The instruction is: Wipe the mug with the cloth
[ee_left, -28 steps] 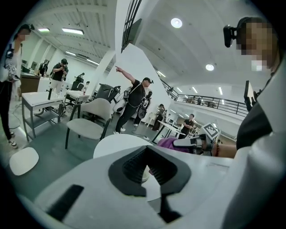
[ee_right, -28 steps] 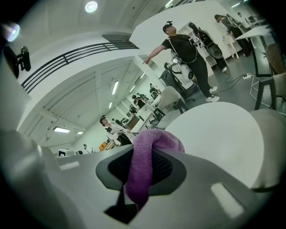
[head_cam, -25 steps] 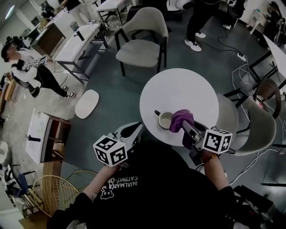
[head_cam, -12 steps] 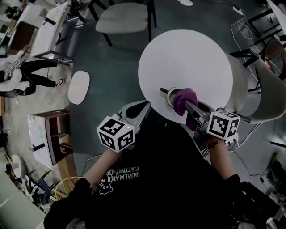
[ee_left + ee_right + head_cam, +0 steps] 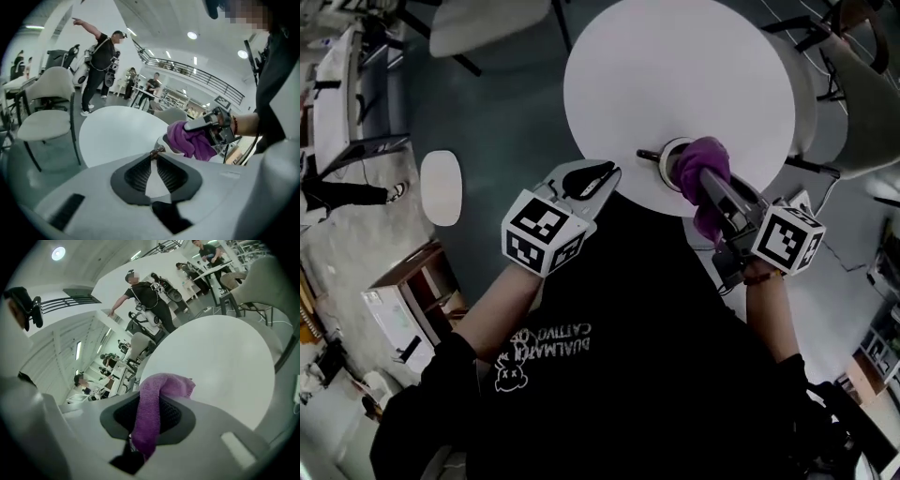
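Two grippers at mug; L not on it yet.
Mug [image 5: 667,161] sits nr table [image 5: 675,75] edge, cloth [image 5: 705,161] bunched over its rim. R gripper [image 5: 712,183] clamped on cloth. L gripper [image 5: 598,176] jaws slightly apart, just been opening, nothing betw. Mug prob. hard, slick, breakable: take by handle [image 5: 648,155]. Cloth soft, limp. Vs 1 s ago: L tips nearer handle.

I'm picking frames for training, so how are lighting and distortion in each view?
Head view: dim, the dark shirt loses detail, yet the white table stays readable. Left gripper view: fisheye with black corners, ceiling lamps glaring. Right gripper view: same fisheye bending the table edge; the purple cloth up close shows its weave.
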Available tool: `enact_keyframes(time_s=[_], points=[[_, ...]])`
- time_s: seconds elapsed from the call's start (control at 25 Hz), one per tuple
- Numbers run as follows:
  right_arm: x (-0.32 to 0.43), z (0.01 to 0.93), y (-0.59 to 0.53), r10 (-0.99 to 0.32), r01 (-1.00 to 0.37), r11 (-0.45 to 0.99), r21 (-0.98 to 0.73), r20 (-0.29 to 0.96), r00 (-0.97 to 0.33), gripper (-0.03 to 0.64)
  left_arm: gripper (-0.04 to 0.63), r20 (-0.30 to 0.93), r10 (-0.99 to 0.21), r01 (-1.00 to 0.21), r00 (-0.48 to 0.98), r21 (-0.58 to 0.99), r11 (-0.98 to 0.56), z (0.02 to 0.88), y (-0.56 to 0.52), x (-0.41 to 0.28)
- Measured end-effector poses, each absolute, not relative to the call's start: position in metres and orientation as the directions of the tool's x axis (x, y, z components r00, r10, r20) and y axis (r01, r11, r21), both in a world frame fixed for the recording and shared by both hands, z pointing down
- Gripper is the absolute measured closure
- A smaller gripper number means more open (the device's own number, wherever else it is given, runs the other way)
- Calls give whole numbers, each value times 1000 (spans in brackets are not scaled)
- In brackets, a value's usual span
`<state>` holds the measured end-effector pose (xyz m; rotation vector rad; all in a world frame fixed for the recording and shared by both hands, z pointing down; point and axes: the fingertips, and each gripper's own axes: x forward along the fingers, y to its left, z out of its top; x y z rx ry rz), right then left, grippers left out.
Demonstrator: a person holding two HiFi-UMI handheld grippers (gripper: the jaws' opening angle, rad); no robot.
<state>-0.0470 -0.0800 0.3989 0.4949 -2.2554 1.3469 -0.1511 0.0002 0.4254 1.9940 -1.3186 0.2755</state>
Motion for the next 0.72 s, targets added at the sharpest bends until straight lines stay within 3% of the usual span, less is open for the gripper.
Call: enact_keyframes(time_s=[0.12,0.36,0.72], points=[[-40,398,-82,-144,-559,417,-717,555,-819,540,541,551,-646,-847,528,398,-353,427,-18,-146],[-26,393,-72,-278,-639,331,-694,575,-769,538,437,649,-455,-749,609,284,-598,441,-27,-132],[3,414,-55,-366,-724,217,-654,634,-682,538,430,728,-369,-597,577,68,-800,476,-43,-112]])
